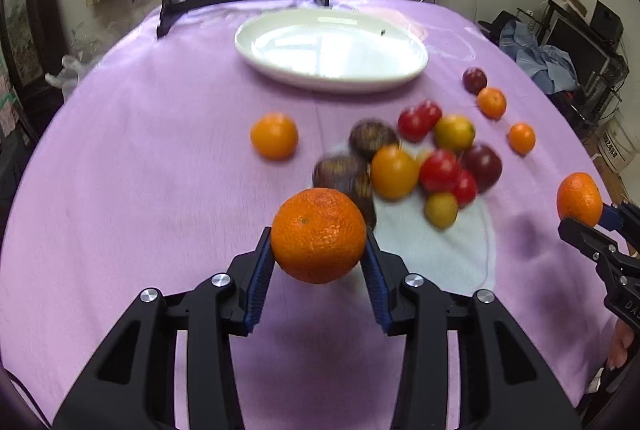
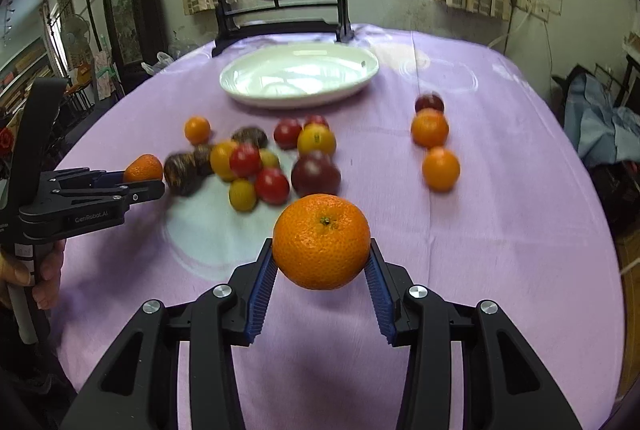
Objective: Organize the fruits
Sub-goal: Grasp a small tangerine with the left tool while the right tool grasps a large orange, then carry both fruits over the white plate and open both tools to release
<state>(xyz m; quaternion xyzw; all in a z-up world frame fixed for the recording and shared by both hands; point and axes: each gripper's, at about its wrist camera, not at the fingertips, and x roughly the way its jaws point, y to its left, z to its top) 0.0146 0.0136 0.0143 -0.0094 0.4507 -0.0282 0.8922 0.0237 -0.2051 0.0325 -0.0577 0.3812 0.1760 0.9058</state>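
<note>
Above the purple tablecloth, two grippers each clamp one tangerine clear of the cloth: the left gripper on its tangerine, the right gripper on another tangerine. One white dish sits beyond the loose fruit pile, roughly fifteen pieces, blurred.

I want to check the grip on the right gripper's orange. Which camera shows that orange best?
The right wrist view: the orange fills the centre, sharp, stem up, pinched between the right gripper's blue pads. The left wrist view shows the same orange only small at the right edge, with the gripper seen from the side.
</note>
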